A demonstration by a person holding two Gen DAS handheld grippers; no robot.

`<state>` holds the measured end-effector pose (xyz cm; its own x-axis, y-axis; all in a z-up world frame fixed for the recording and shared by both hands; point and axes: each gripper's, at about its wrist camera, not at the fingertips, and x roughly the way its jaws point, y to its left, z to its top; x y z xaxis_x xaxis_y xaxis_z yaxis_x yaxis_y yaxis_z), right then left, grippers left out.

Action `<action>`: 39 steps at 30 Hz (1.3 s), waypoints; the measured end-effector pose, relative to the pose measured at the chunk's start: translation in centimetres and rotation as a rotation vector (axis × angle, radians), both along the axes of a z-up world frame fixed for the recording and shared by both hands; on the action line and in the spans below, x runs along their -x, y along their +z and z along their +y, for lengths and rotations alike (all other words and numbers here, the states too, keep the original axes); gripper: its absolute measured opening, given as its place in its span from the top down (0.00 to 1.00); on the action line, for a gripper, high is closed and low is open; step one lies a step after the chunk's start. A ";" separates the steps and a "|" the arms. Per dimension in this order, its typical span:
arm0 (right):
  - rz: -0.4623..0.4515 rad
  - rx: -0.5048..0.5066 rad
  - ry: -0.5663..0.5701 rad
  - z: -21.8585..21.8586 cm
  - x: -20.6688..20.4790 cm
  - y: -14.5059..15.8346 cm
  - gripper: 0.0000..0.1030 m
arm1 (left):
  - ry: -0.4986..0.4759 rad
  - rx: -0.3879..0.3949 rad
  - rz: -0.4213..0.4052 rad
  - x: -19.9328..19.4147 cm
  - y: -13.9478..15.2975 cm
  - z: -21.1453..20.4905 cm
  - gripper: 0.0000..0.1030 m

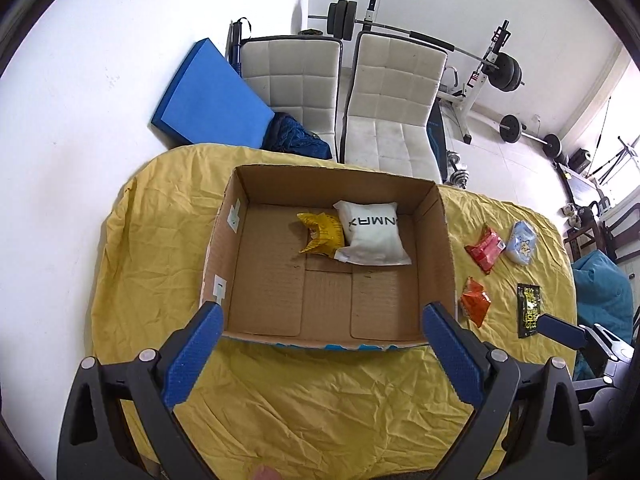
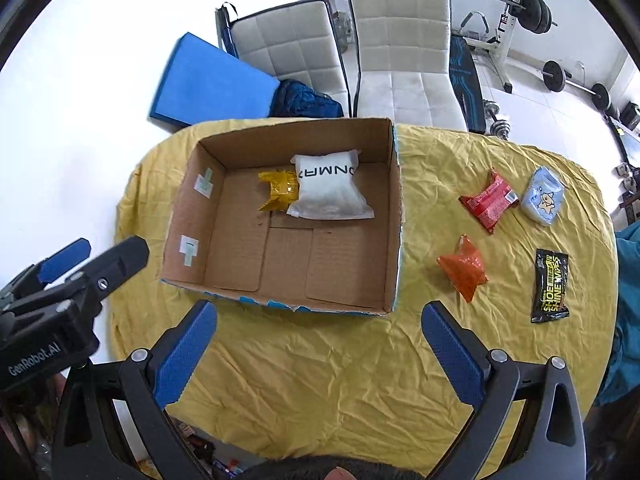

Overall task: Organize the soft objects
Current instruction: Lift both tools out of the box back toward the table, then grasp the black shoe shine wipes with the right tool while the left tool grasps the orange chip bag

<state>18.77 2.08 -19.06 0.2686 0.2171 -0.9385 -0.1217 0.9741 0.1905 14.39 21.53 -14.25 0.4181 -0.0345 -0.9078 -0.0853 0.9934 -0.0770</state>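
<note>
An open cardboard box (image 1: 444, 240) (image 2: 394, 216) stands on the yellow-clothed table. Inside at the back lie a white pillow pack (image 1: 374, 234) (image 2: 330, 190) and a yellow packet (image 1: 322, 234) (image 2: 278, 190). To the right of the box on the cloth lie a red packet (image 1: 486, 248) (image 2: 488, 202), an orange packet (image 1: 475, 302) (image 2: 464, 268), a light blue pack (image 1: 520, 242) (image 2: 544, 196) and a black wipes sachet (image 1: 527, 310) (image 2: 551, 286). My left gripper (image 1: 322, 316) is open and empty at the box's near edge. My right gripper (image 2: 320, 318) is open and empty just before the box.
The yellow cloth (image 1: 320, 400) (image 2: 340, 360) covers the table. Two white chairs (image 1: 392, 104) (image 2: 404, 52) and a blue mat (image 1: 208, 96) stand behind it. Gym weights (image 1: 504, 68) fill the back right. The left gripper's body (image 2: 60, 292) shows at the left in the right wrist view.
</note>
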 end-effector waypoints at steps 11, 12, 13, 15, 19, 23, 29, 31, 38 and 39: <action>0.028 0.015 -0.148 -13.9 -1.2 -0.4 0.00 | -0.115 0.044 0.021 -2.6 -0.2 -11.0 0.01; 0.039 0.034 -0.183 -16.3 -1.5 -1.1 0.00 | -0.141 0.048 0.027 -3.2 -0.6 -12.8 0.01; 0.057 0.061 -0.211 -18.6 -1.9 -2.0 0.00 | -0.168 0.045 0.034 -3.9 -1.2 -14.8 0.01; 0.099 0.096 -0.265 -22.7 -2.7 -3.7 0.00 | -0.214 0.025 0.052 -5.2 -2.7 -18.1 0.01; 0.185 0.150 -0.355 -30.1 -4.4 -8.4 0.00 | -0.311 -0.049 0.146 -8.1 -7.4 -25.0 0.01; 0.277 0.146 -0.390 -35.1 -6.0 -14.1 0.00 | -0.379 -0.076 0.247 -10.4 -12.5 -28.9 0.01; 0.412 0.151 -0.372 -37.4 -7.3 -22.3 0.00 | -0.531 -0.168 0.394 -13.5 -21.0 -33.3 0.15; 0.448 0.142 -0.365 -37.6 -7.4 -24.1 0.01 | -0.563 -0.174 0.443 -14.1 -22.9 -34.1 0.16; 0.511 0.150 -0.338 -36.8 -7.0 -27.5 0.29 | -0.650 -0.197 0.599 -14.4 -27.9 -36.0 0.26; 0.507 0.172 -0.342 -36.8 -6.8 -27.5 0.34 | -0.656 -0.206 0.610 -14.3 -28.2 -36.0 0.36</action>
